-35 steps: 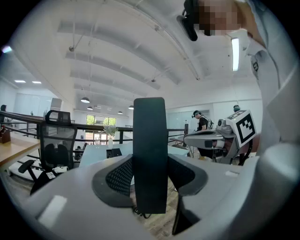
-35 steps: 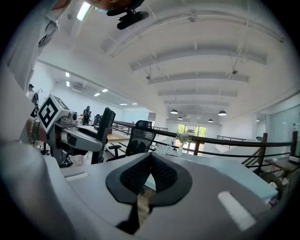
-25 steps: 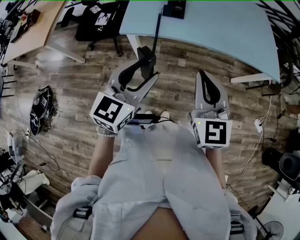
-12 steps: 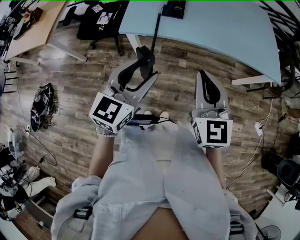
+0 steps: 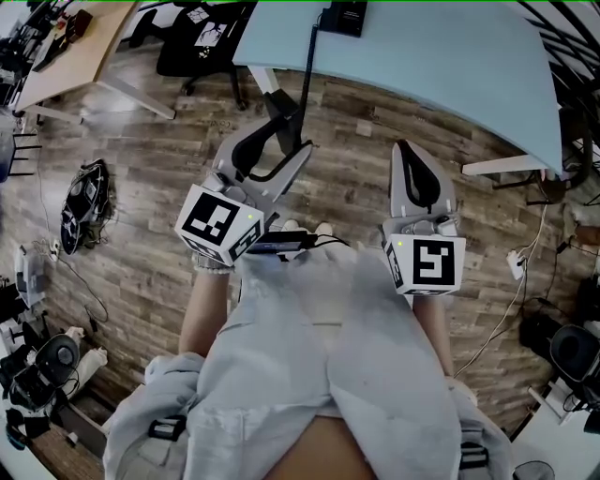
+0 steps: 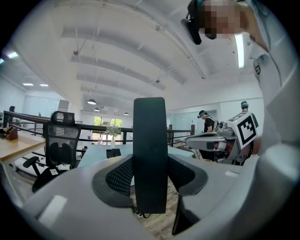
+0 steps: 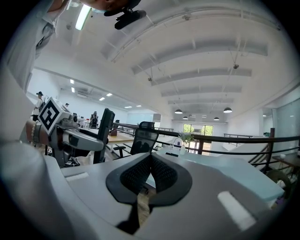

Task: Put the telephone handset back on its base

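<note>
Above the wood-plank floor (image 5: 141, 216), a person is standing with a claw in each hand, well short of the pale blue counter (image 5: 441, 66) at the far side. The left claw (image 5: 292, 139) is gripping the dark telephone handset (image 6: 149, 154) across its middle. Seen from the left gripper view, the handset's long axis is running straight up and down, crosswise to the two jaws, with one end rising clear above them. A thin dark cord (image 5: 307, 66) is leading from the handset away to the black telephone base (image 5: 346, 17), which is sitting on the counter's far part. At the right, the right claw (image 5: 406, 155) is pointing toward the counter with its jaws pressed together on nothing.
</note>
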### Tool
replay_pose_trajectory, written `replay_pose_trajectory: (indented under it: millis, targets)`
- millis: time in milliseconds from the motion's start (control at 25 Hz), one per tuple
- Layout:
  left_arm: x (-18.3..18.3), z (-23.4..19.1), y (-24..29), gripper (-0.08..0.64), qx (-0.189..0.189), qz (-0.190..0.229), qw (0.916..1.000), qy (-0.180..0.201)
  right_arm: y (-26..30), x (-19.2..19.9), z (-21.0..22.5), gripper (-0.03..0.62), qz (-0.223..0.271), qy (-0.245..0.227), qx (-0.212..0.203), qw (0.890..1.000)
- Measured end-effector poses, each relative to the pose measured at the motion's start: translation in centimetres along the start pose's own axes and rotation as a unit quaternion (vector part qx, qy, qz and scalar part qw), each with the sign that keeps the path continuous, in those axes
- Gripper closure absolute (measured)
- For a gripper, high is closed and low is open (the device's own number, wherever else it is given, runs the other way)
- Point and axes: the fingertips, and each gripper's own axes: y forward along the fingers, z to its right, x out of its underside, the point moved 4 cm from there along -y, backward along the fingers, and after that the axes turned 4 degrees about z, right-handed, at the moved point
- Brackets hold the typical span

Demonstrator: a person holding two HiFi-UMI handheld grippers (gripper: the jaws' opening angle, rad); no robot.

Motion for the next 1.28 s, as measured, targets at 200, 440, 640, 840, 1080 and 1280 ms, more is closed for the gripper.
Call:
replay_pose_trajectory:
  millis: [200, 440, 640, 840, 1080, 1280]
  targets:
    - [0.1, 1.0, 0.0, 0.336, -0.008, 0.009, 0.9999, 0.001, -0.9, 0.4, 0.2, 0.586, 0.001, -0.008, -0.01, 1.0]
    - [0.3, 1.4, 1.0, 0.336, -0.005, 0.013, 0.9999, 0.001, -0.7, 0.6, 0.9, 0.586, -0.002, -0.012, -0.014, 1.0]
    - [0.3, 1.0, 1.3, 0.336, -0.005, 0.015, 0.9999, 0.0, -0.4, 0.6, 0.8, 0.586, 0.0, -0.014, -0.013, 1.0]
    - [0.3, -0.3, 2.6, 0.336, -0.002, 0.019, 0.9998, 0.001, 0.8, 1.1, 1.6, 0.586, -0.005, -0.016, -0.004, 1.0]
    - [0.2, -2.9, 5.4, 0.336, 0.004, 0.014, 0.9999, 0.001, 3.9, 1.3, 3.0, 0.586, -0.008, -0.016, 0.006, 1.0]
    - [-0.3, -5.9, 7.8, 0.336, 0.009, 0.012, 0.9999, -0.004, 7.9, 1.4, 4.0, 0.586, -0.012, -0.012, 0.012, 1.0]
